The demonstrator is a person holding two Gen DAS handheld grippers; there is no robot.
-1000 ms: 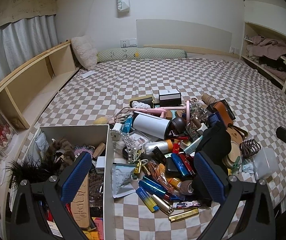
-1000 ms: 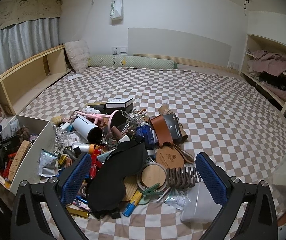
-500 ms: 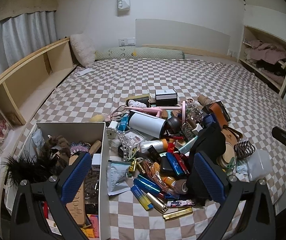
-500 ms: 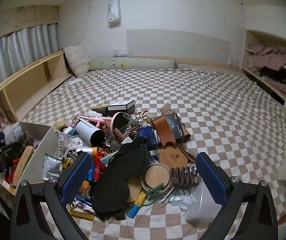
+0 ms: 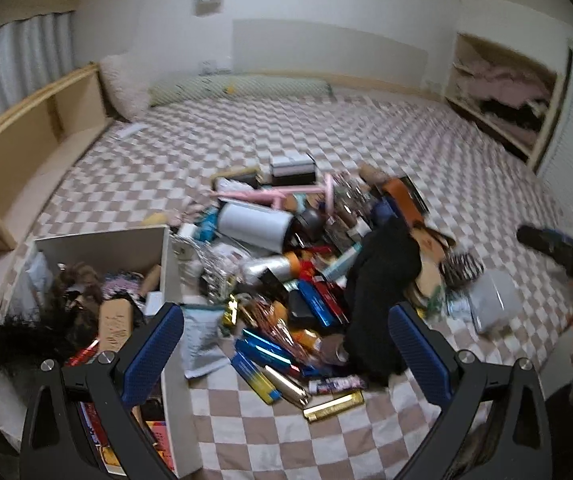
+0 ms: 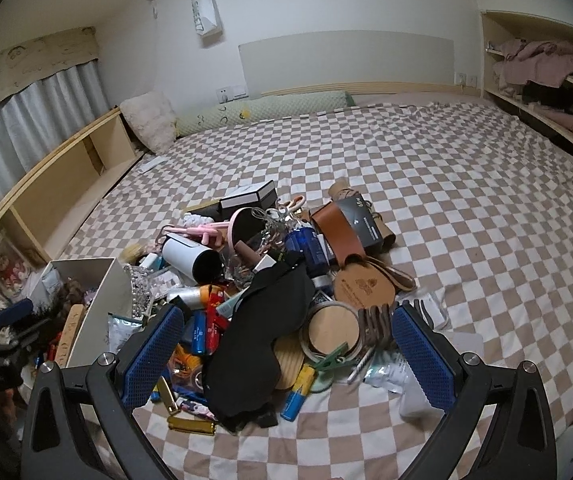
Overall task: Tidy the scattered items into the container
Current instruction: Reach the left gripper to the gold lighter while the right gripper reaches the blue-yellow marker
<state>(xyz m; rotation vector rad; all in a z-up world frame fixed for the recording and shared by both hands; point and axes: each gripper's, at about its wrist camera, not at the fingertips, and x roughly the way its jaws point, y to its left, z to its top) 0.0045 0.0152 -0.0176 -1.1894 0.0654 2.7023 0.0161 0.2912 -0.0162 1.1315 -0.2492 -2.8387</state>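
Observation:
A heap of small items lies on the checkered bedspread (image 6: 466,208): a white cylinder (image 5: 252,222) (image 6: 190,256), a black eye mask (image 5: 378,276) (image 6: 254,332), blue tubes (image 5: 264,346), a gold bar (image 5: 332,400), a brown leather holder (image 6: 336,230) and a round wooden coaster (image 6: 332,330). The white box (image 5: 166,264) (image 6: 98,304) at the left holds several things. My left gripper (image 5: 286,344) hovers open over the heap's near edge and the box wall. My right gripper (image 6: 286,344) hangs open above the eye mask and coaster. Nothing is between either pair of fingers.
A wooden shelf unit (image 6: 58,184) runs along the left of the bed, with a fluffy pillow (image 6: 148,120) and green bolster (image 6: 262,110) at the head. An open closet (image 6: 538,76) with clothes stands at the right. The other gripper (image 5: 558,248) shows at the right edge.
Both cameras have tilted and shifted slightly; the left wrist view is now motion-blurred. The heap and box have not moved, and both grippers stay open.

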